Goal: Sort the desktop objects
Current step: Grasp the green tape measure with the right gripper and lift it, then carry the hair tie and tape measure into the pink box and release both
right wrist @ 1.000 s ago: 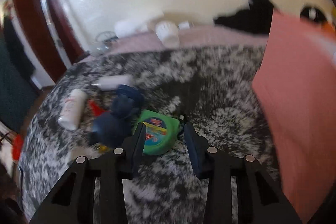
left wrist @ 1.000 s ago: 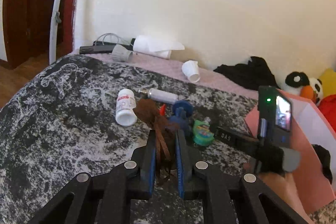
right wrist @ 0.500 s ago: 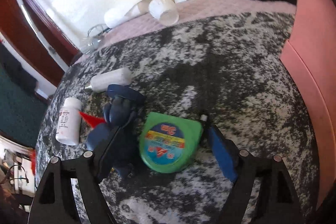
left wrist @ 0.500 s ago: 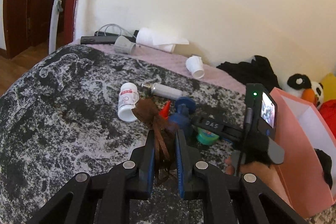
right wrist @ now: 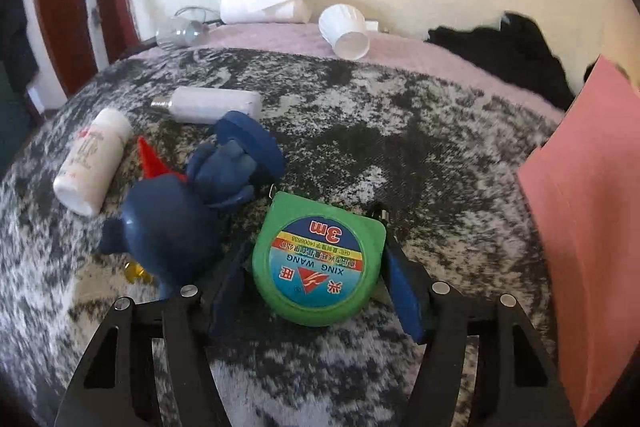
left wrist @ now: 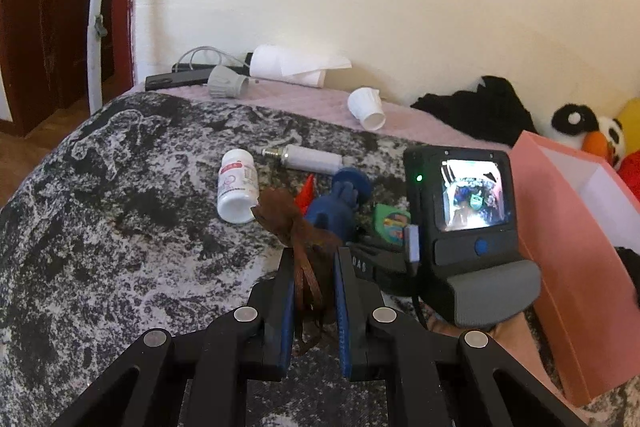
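Right gripper (right wrist: pixel 316 291) down around the green tape measure (right wrist: pixel 320 263), jaws just closing, pads beside its sides; whether they press, I can't tell. Left gripper (left wrist: pixel 310 291) clamped on a brown pouch (left wrist: pixel 296 223) above the speckled blanket (left wrist: pixel 120 207).

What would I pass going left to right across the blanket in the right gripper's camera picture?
White pill bottle → blue toy figure → green tape measure → pink box.
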Motion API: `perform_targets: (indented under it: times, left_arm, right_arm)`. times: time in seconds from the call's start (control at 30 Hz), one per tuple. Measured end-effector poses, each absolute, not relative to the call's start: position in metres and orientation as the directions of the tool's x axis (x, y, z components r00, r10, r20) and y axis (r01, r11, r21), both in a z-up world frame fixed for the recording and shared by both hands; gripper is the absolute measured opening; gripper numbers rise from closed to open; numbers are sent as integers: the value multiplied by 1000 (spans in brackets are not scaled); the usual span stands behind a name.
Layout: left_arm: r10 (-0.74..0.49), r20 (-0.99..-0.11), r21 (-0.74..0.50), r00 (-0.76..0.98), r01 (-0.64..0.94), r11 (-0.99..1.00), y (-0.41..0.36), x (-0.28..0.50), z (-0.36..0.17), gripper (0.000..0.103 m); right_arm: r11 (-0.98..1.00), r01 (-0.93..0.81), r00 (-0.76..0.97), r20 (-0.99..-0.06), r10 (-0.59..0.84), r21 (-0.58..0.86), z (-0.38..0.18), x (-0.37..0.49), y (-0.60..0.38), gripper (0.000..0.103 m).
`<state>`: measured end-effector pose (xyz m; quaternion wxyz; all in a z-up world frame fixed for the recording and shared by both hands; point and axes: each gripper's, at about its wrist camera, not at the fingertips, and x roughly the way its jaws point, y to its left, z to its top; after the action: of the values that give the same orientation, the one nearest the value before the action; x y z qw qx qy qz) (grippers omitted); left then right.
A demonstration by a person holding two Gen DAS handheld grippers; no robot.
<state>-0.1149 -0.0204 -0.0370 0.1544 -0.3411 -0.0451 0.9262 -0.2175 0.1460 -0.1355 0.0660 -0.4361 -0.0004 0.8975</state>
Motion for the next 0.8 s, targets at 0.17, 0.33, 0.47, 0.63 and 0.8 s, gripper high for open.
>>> perform_targets:
  times: [0.17, 0.33, 0.47, 0.63, 0.8]
  left_arm:
    - [316, -612, -182, -725, -260, -948, -15, -112, -33, 12]
    - [318, -605, -181, -730, -263, -948, -9, -106, -28, 12]
    - [346, -587, -206, -732, -278, -938, -4, -98, -21, 12]
    - [414, -553, -240, -723, -338, -910, 18, -81, -8, 12]
    - [498, -534, -253, -683, -433, -865, 63, -60, -1, 12]
  right_arm:
    - [-987, -87, -658, -737, 157, -132, -105, -188, 135, 67]
    - [-978, -92, -732, -654, 193, -185, -62, -127, 132, 68]
    - [-956, -132, -811, -526, 255, -260, -24, -65, 130, 68]
    - [-944, -236, -883, -356, 308, -231, 21, 26, 146, 68]
    - [-933, -346, -880, -310, 360, -100, 32, 84, 194, 68]
